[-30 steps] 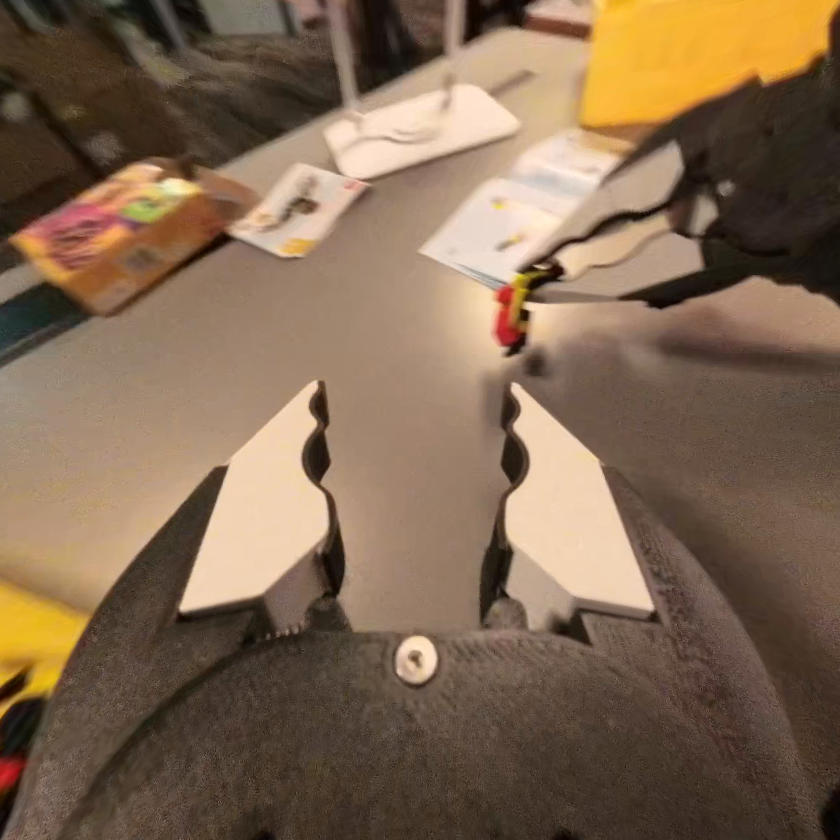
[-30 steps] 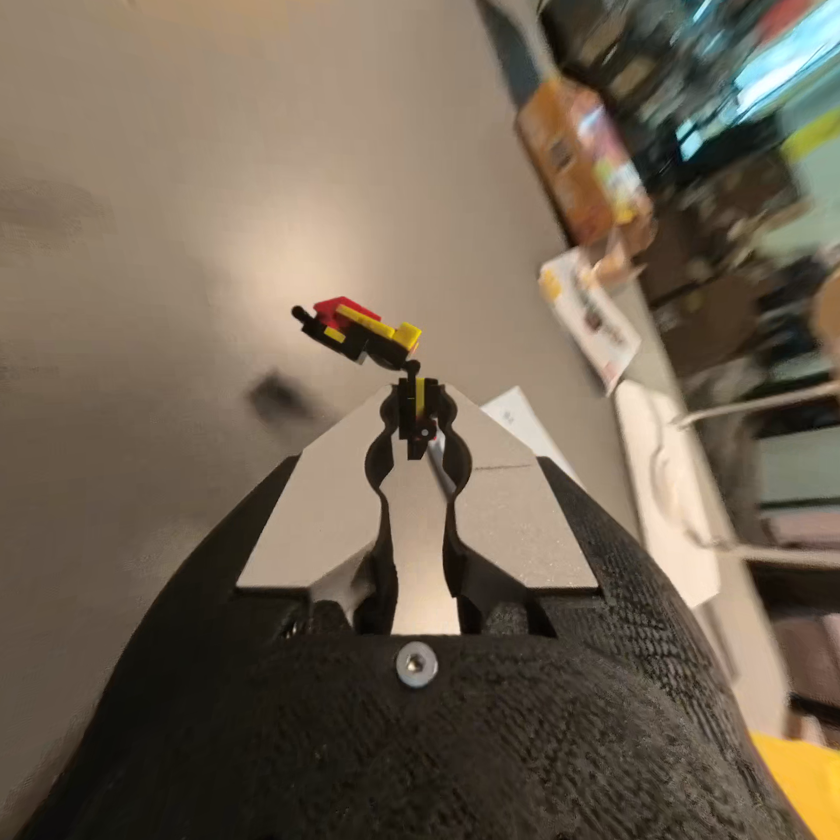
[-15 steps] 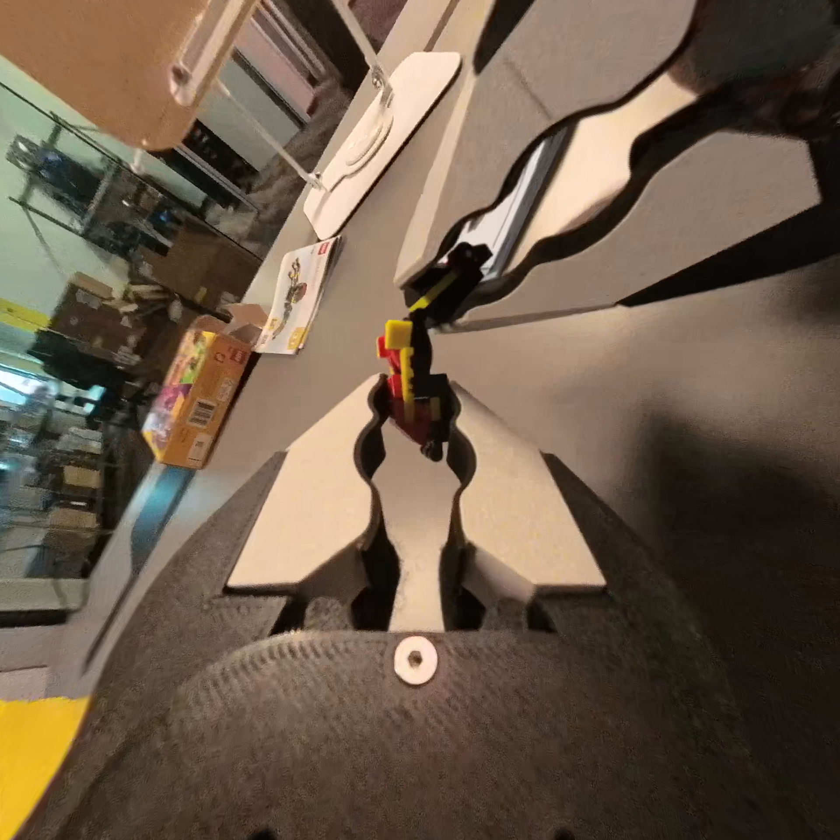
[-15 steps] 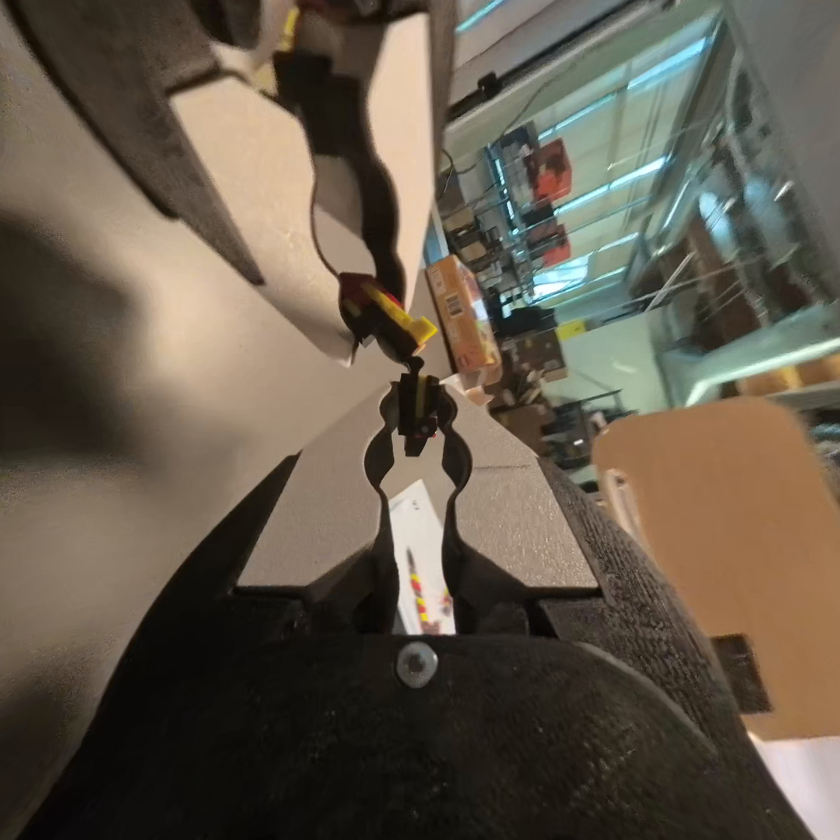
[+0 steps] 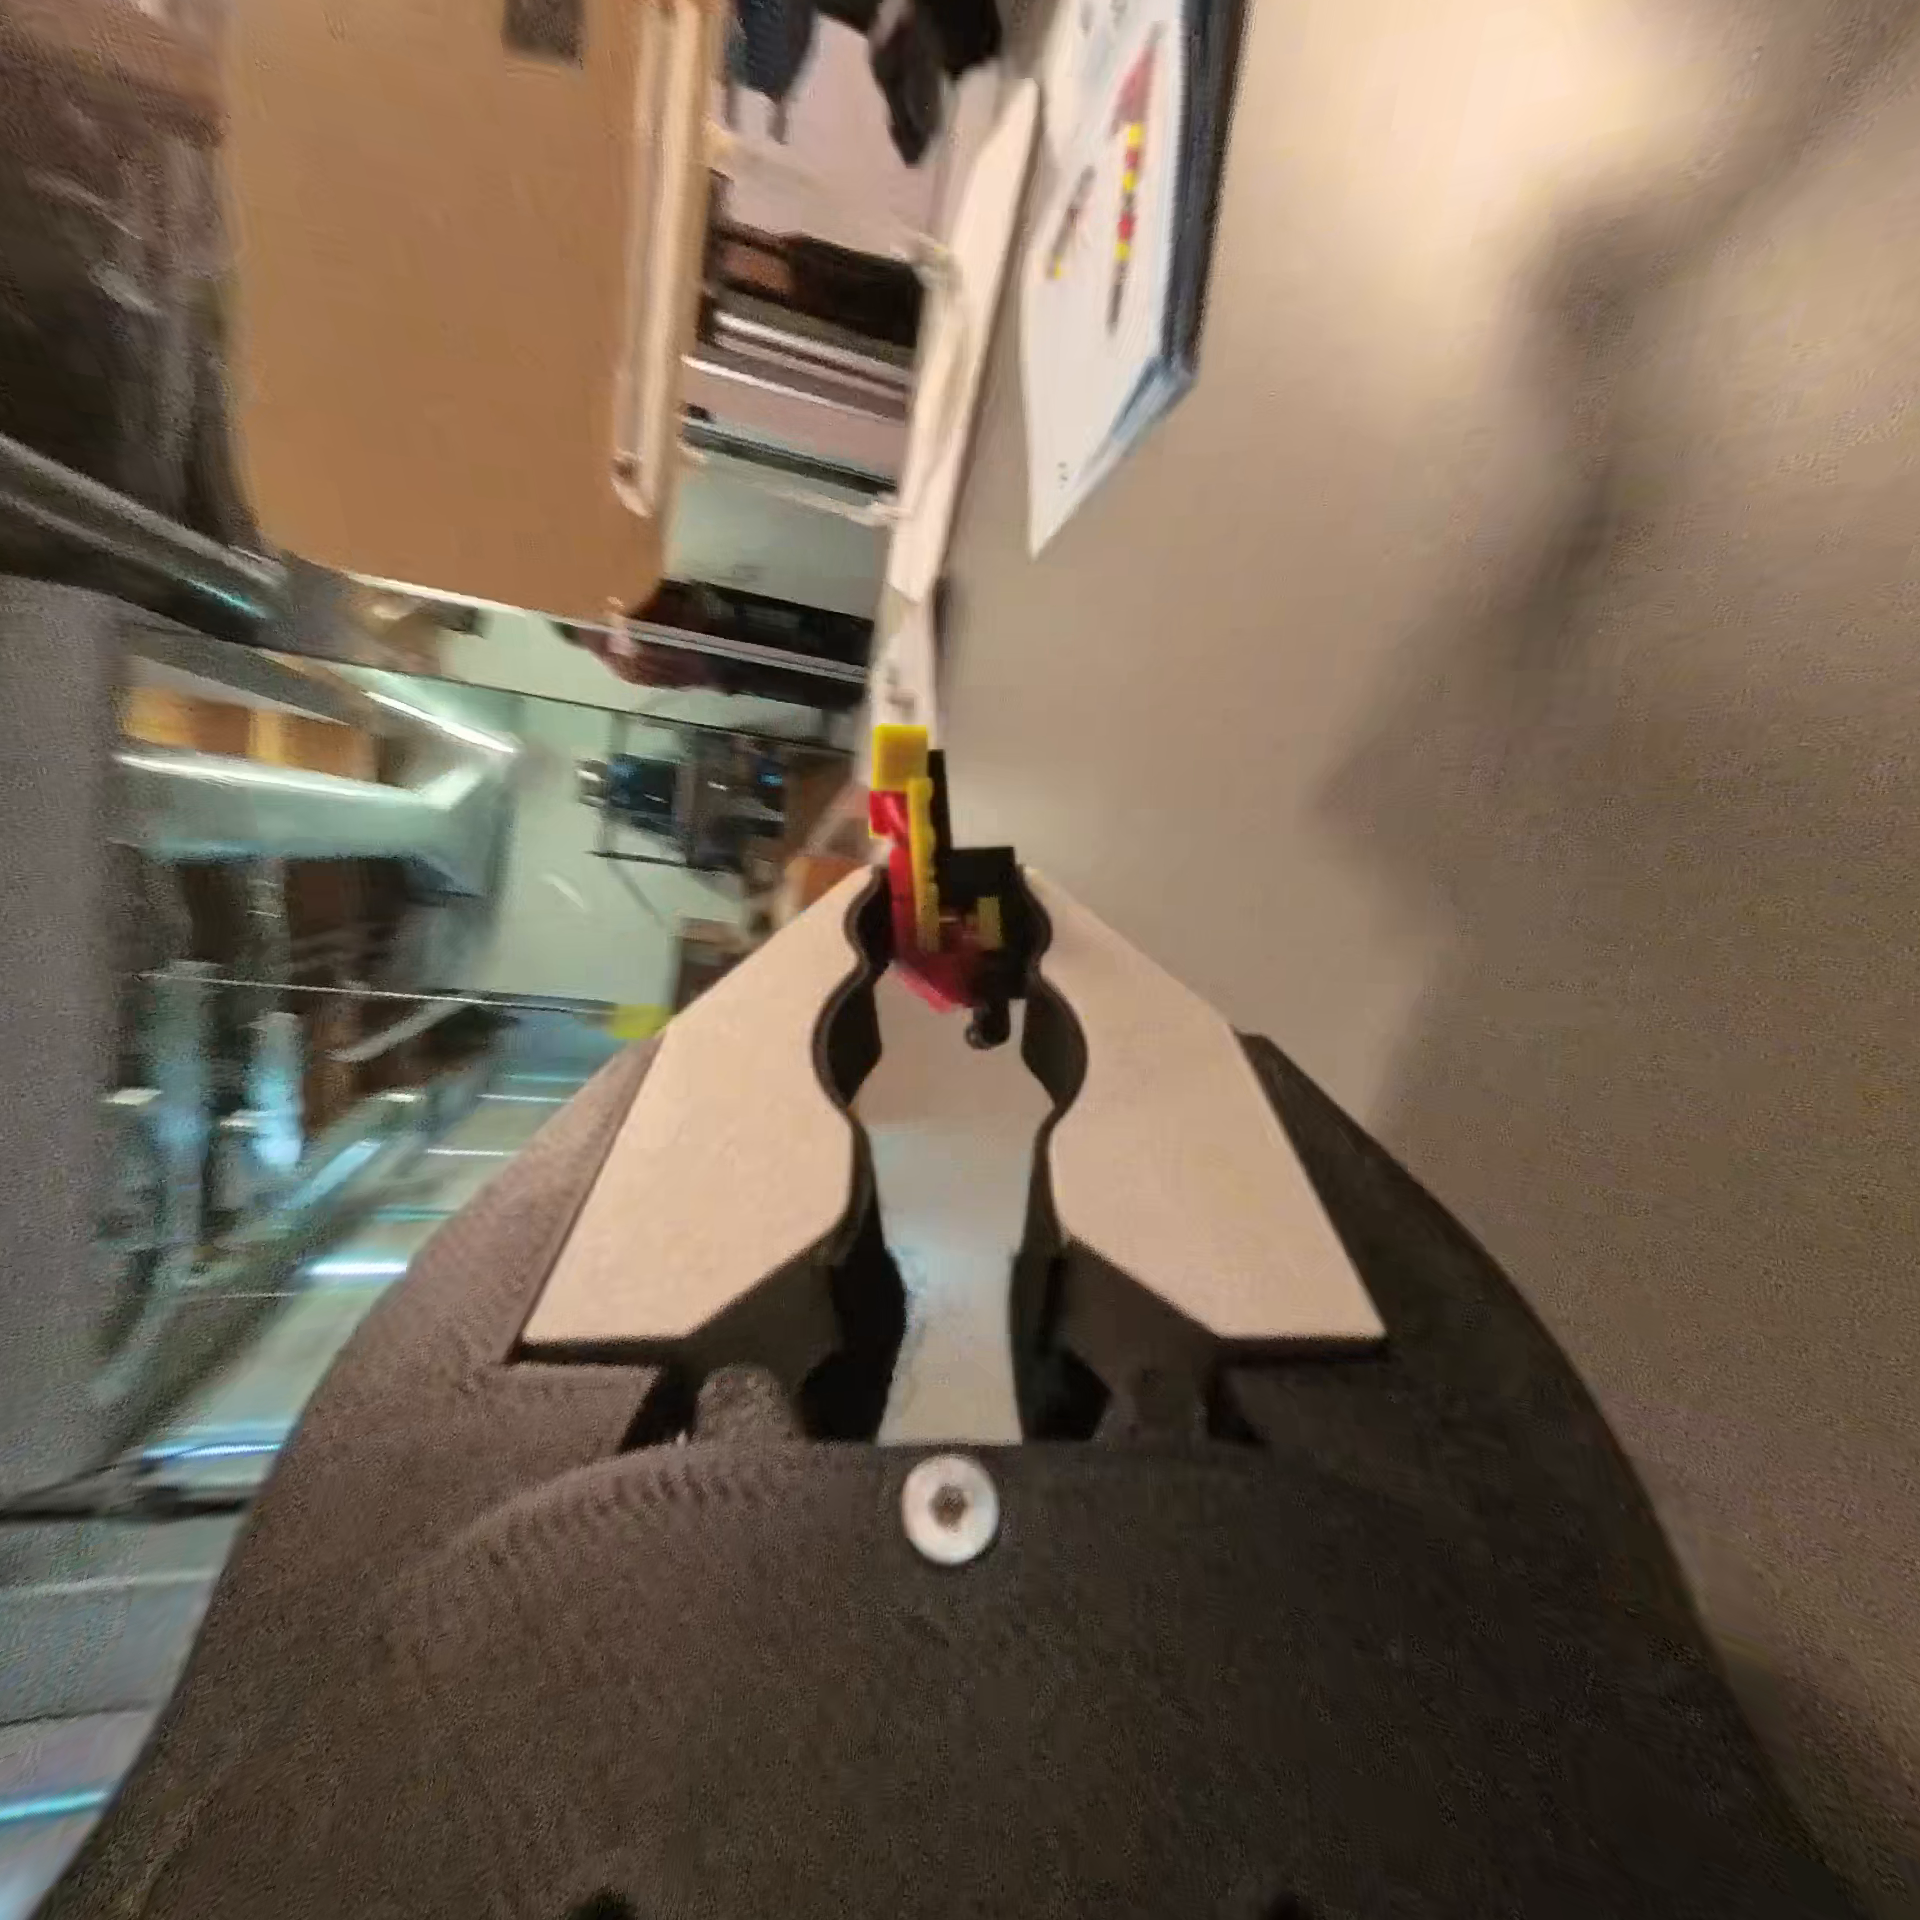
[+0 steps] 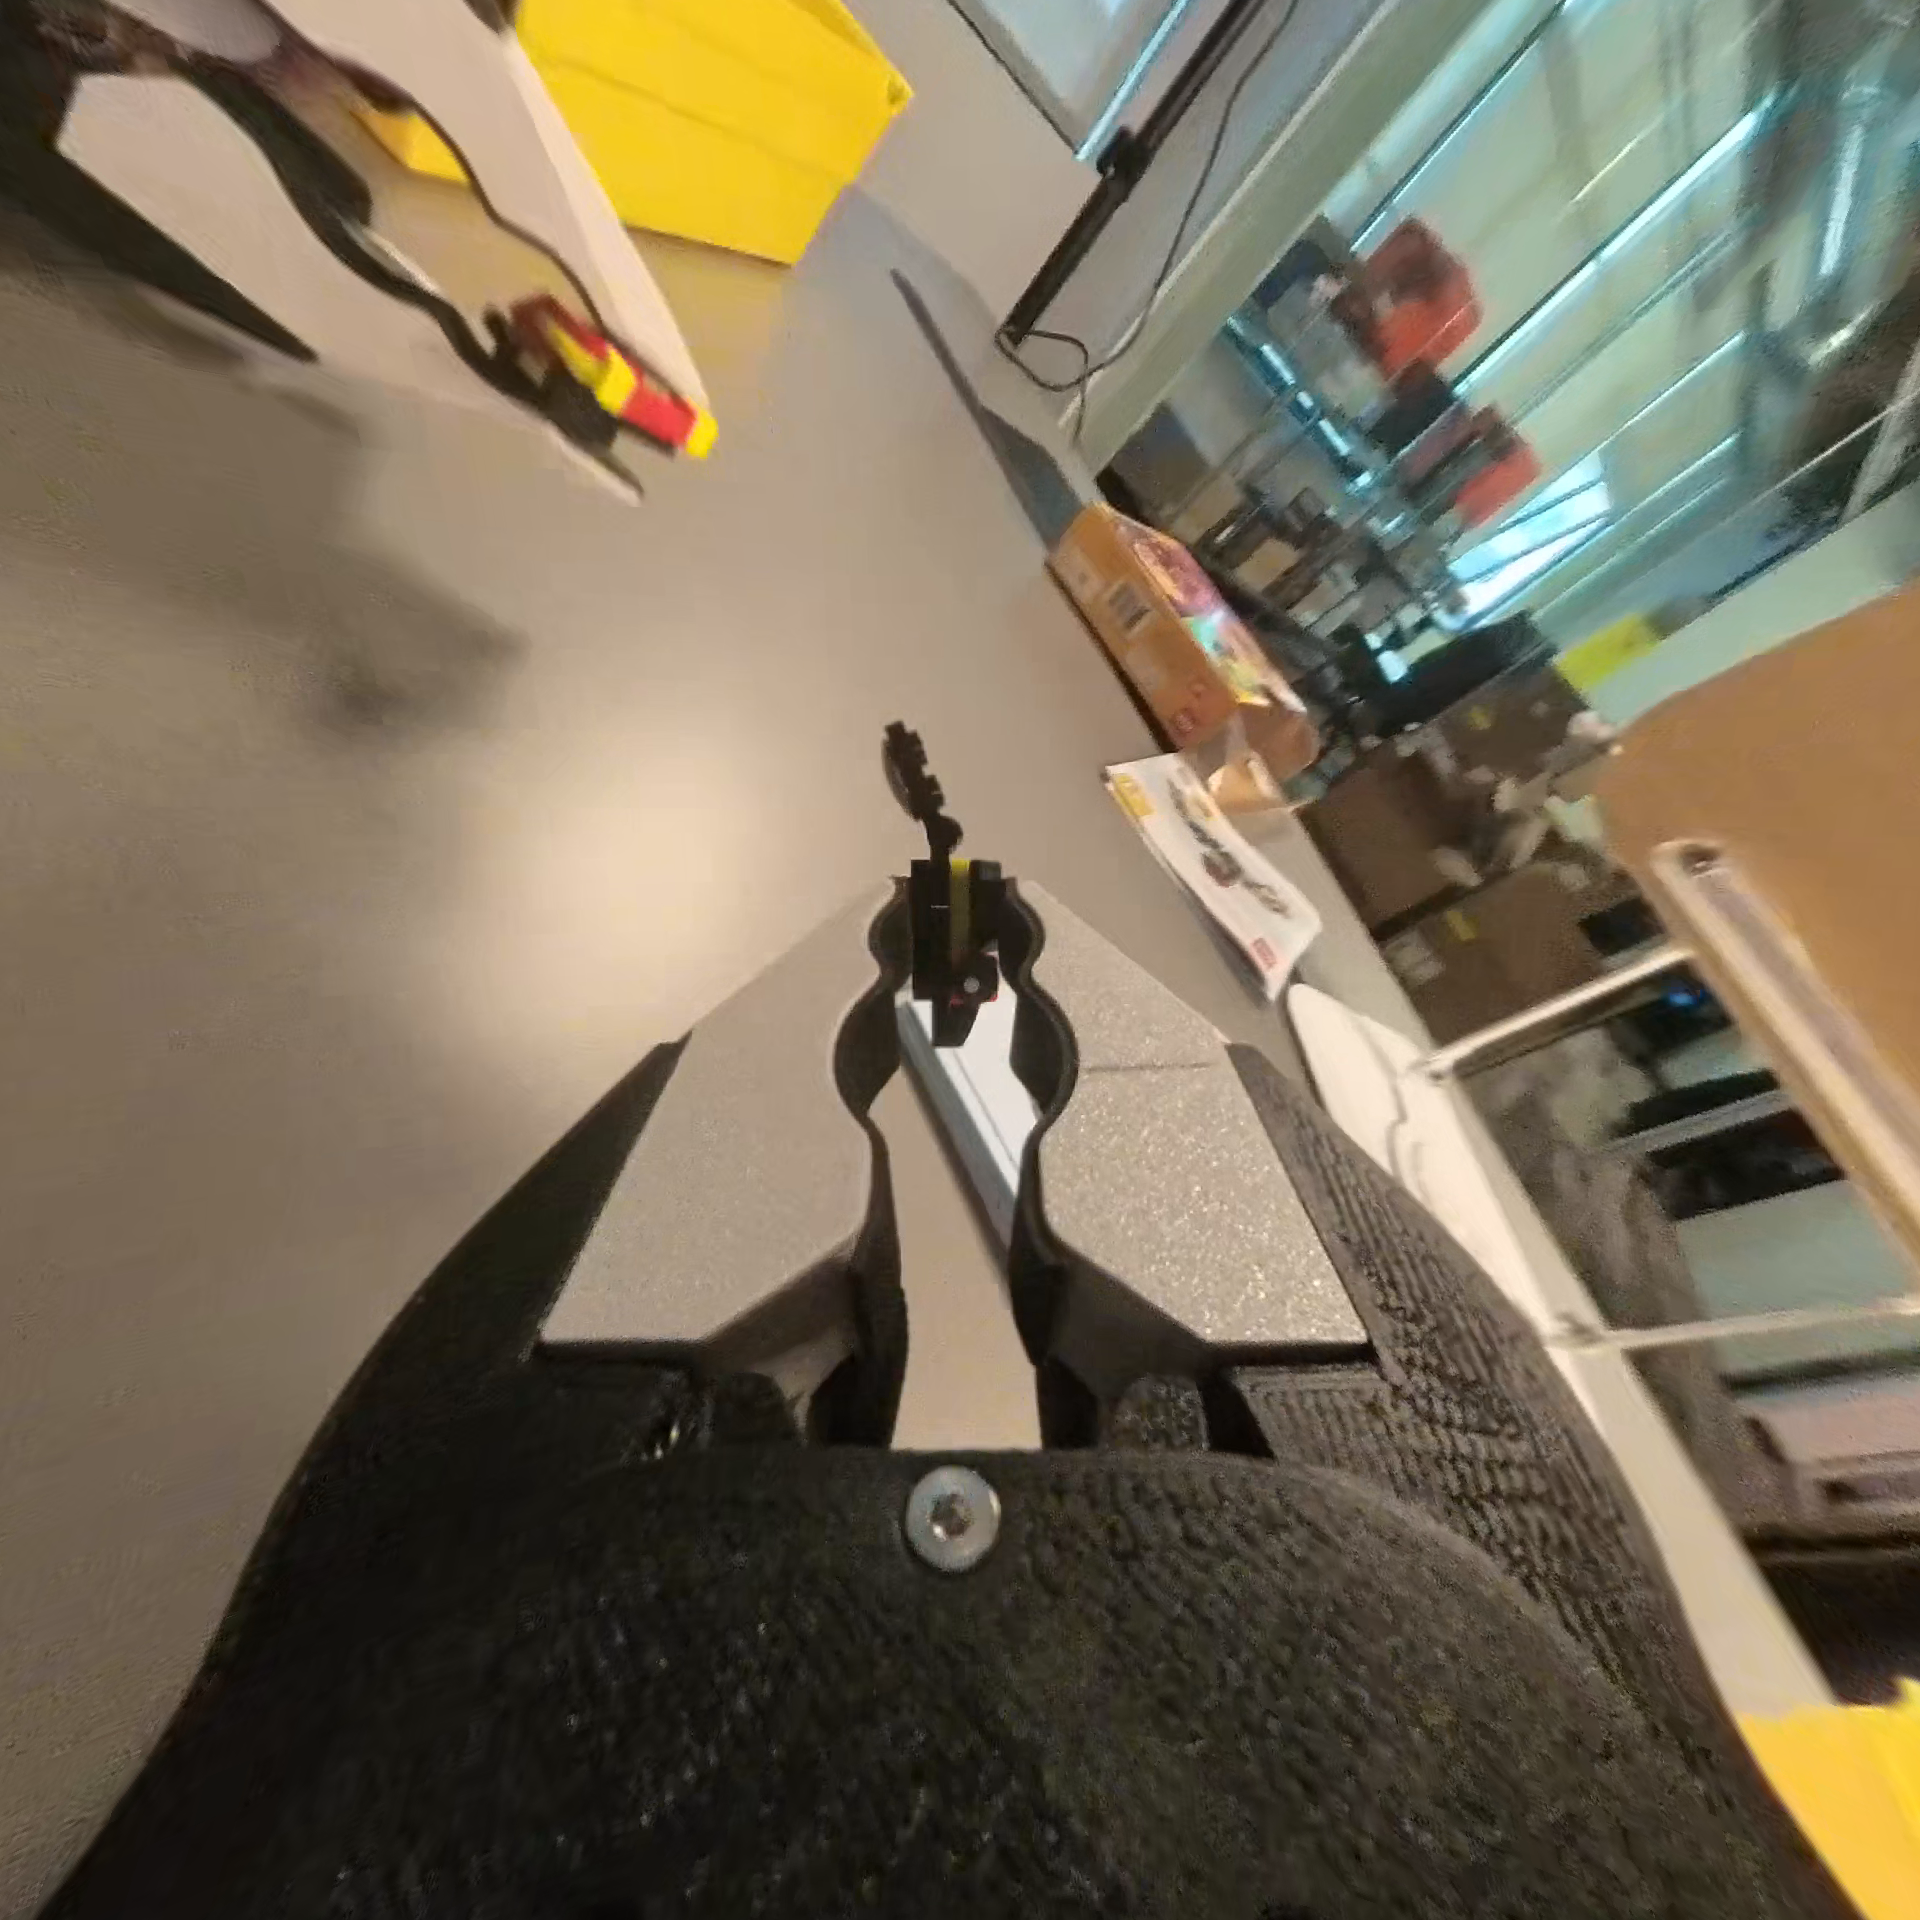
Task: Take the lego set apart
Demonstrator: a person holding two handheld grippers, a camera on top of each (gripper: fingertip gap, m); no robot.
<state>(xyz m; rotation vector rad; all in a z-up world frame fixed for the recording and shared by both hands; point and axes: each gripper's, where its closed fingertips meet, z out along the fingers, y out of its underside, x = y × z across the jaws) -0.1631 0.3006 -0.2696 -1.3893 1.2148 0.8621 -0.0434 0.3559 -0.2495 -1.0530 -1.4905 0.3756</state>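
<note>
1. Two pieces, one in each of my tongs: my left gripper (image 5: 940, 914) is clamped on the red, yellow and black chunk (image 5: 935, 894); my right gripper (image 6: 951, 914) pinches the black-and-yellow piece (image 6: 948, 925) with its toothed black arm sticking out.
2. The chunks are clear apart, both above the grey table (image 6: 520, 831). I judge the main split done; each chunk looks built of several bricks, so more pulling is left.
3. Both tongs are rolled sideways. From the right wrist view, my left one sits up and to the left.
4. Beyond lie an instruction booklet (image 6: 1216, 873) and an orange box (image 6: 1153, 644).

no readable text, box (image 6: 1164, 634) and booklet (image 6: 1216, 873) print blurred
</note>
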